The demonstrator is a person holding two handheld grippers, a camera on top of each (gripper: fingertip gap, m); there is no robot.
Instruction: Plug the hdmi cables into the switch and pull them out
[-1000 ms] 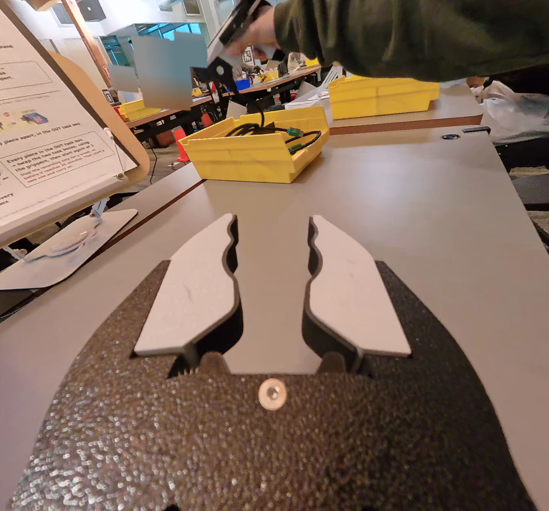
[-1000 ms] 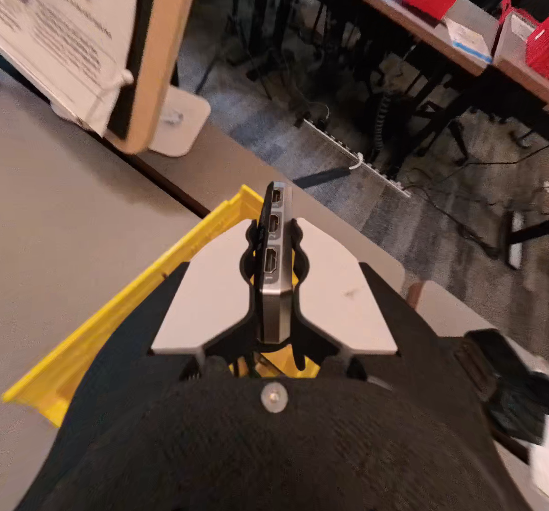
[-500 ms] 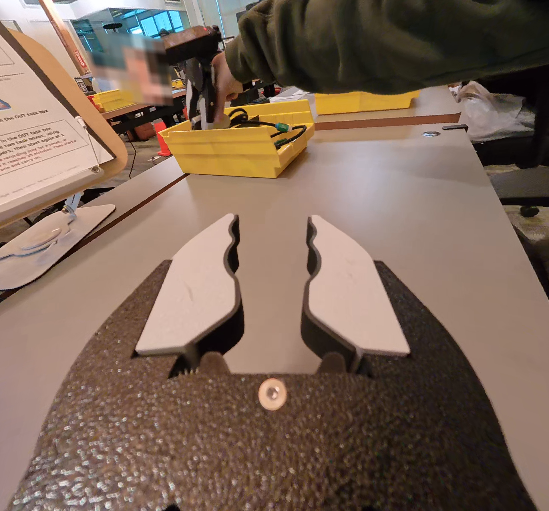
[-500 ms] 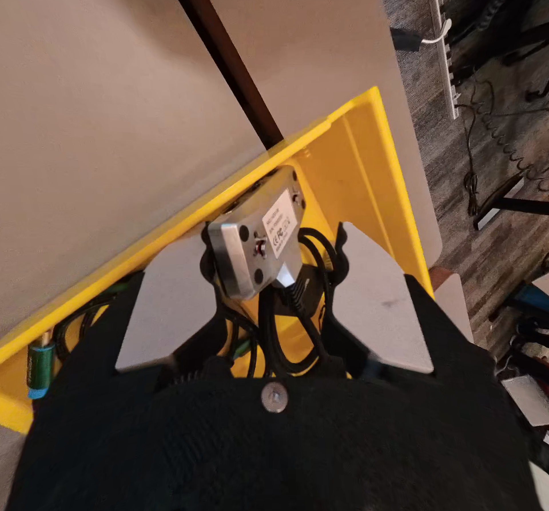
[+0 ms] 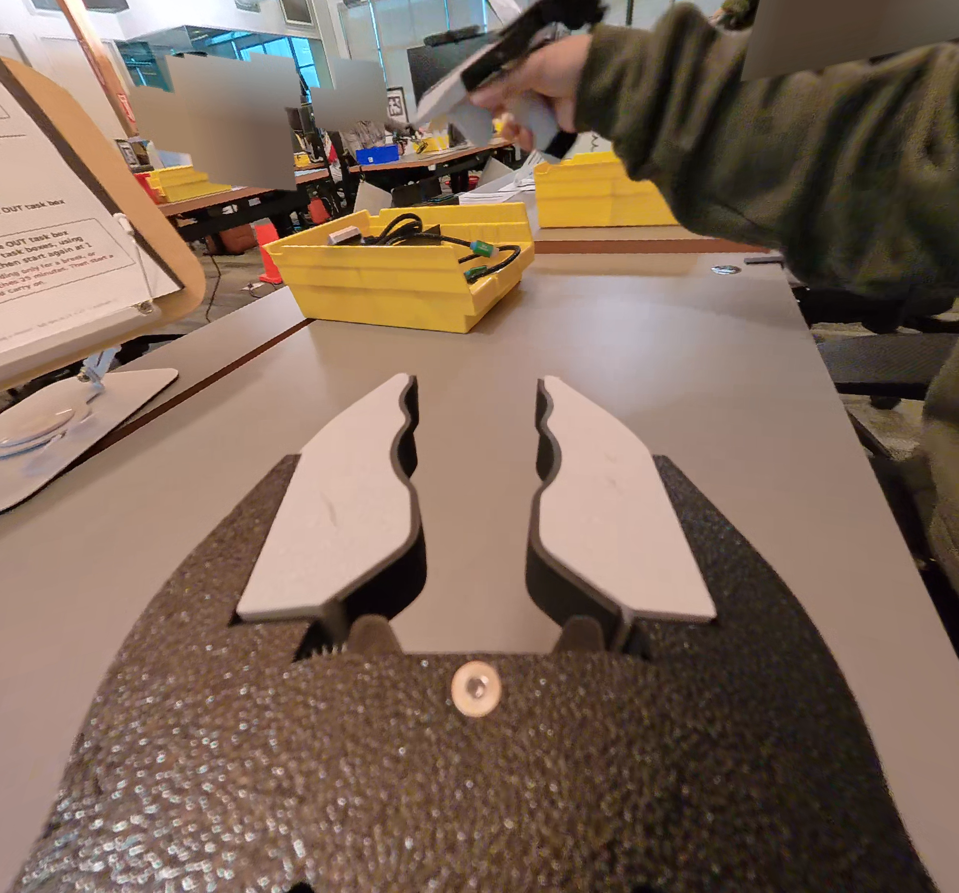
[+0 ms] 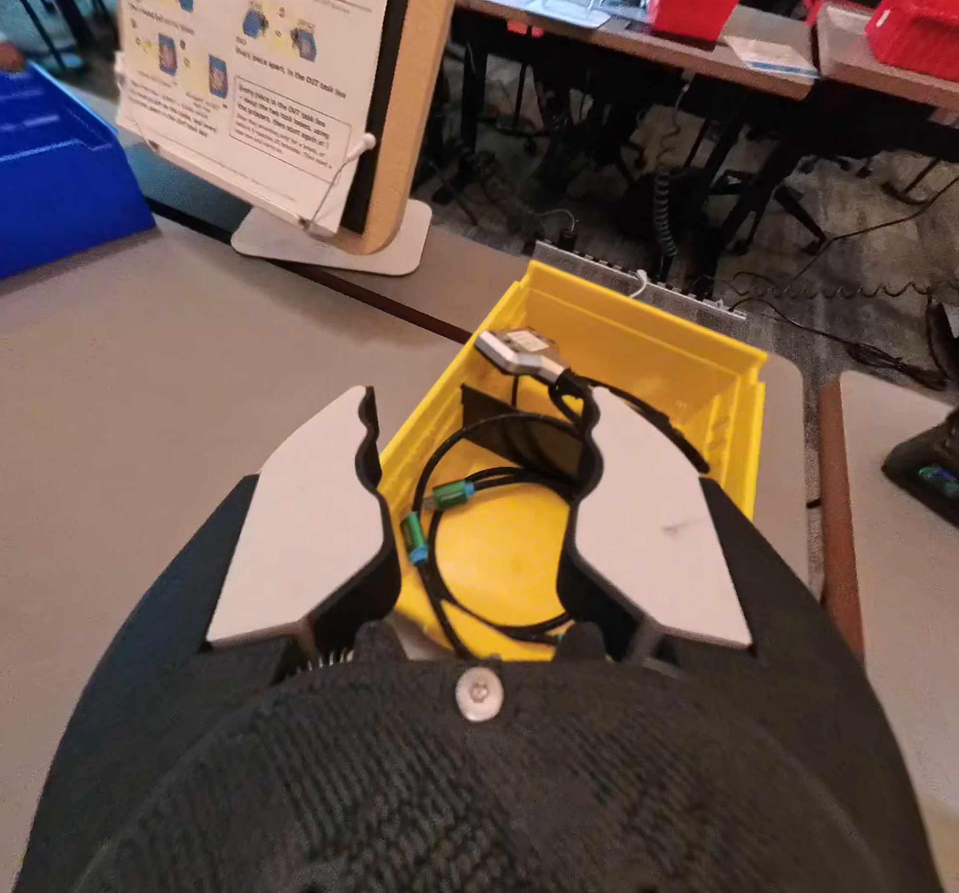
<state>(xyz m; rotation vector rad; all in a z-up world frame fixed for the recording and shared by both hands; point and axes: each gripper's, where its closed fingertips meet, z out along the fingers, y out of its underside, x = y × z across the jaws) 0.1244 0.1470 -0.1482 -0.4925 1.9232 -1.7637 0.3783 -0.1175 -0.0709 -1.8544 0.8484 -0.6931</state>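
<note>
The grey metal switch (image 6: 520,355) rests on the far left rim of the yellow bin (image 6: 669,343), a black cable hanging from it. Black HDMI cables (image 6: 467,491) with green plugs lie coiled in the bin. My right gripper (image 6: 480,401) is open and empty, raised above the bin's near end. In the left wrist view the bin (image 5: 394,297) sits ahead on the table with the switch (image 5: 344,235) and cables (image 5: 485,250) in it. My left gripper (image 5: 476,384) is open and empty, low over the grey table. The right gripper (image 5: 456,110) shows above, held by a hand.
A tan stand with a white instruction sheet (image 6: 270,73) stands left of the bin; it also shows in the left wrist view (image 5: 78,245). A blue bin (image 6: 57,167) is at the far left. More yellow bins (image 5: 597,193) stand behind. A brown seam (image 6: 835,504) splits the tabletops.
My right gripper has opened, let go of the switch in the yellow bin and drawn back up from it. My left gripper has stayed open over the table.
</note>
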